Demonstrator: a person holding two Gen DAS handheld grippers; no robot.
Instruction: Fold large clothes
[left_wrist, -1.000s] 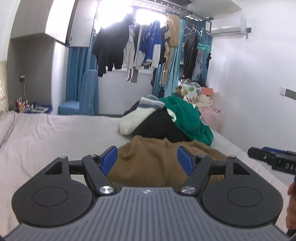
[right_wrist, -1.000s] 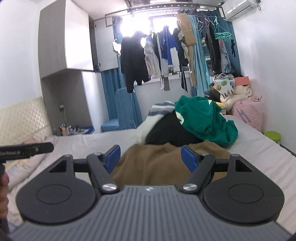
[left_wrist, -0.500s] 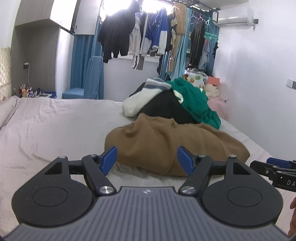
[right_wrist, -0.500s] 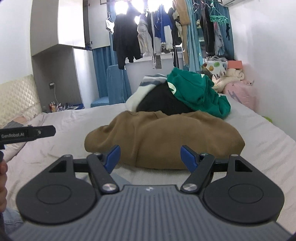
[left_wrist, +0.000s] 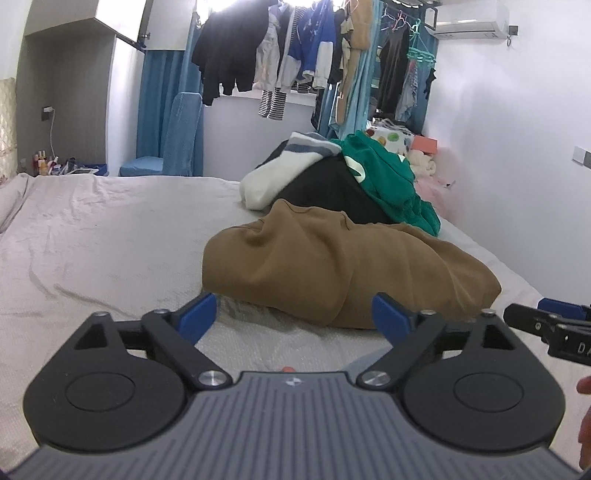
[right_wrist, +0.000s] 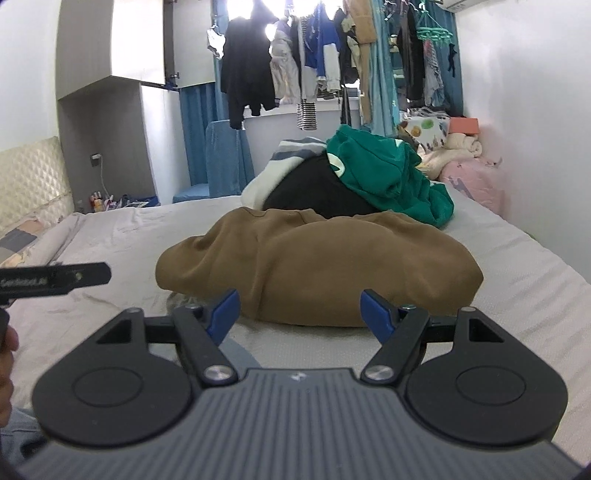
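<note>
**A:** What have you got closest in?

**B:** Both tools spread wide, nothing between the blue pads. My left gripper (left_wrist: 294, 314) and right gripper (right_wrist: 299, 308) hover low over the bed (left_wrist: 110, 240), side by side, each just showing at the edge of the other's view.

**A:** And the garment?

**B:** The brown garment (left_wrist: 343, 258) lies straight ahead of both, a bunched mound on the sheet, near but not touching either tool. Its long axis runs left to right across my line of approach. From the left gripper it sits ahead and slightly right; from the right one (right_wrist: 317, 254) it's almost dead centre, so I judge the right hand marginally better placed. I can't make out a hem or collar from here.

**A:** Behind it?

**B:** 1 pile of other clothes (right_wrist: 373, 173), green, black and white, touching its far edge. Then hanging laundry (left_wrist: 295, 55) by the window.
</note>
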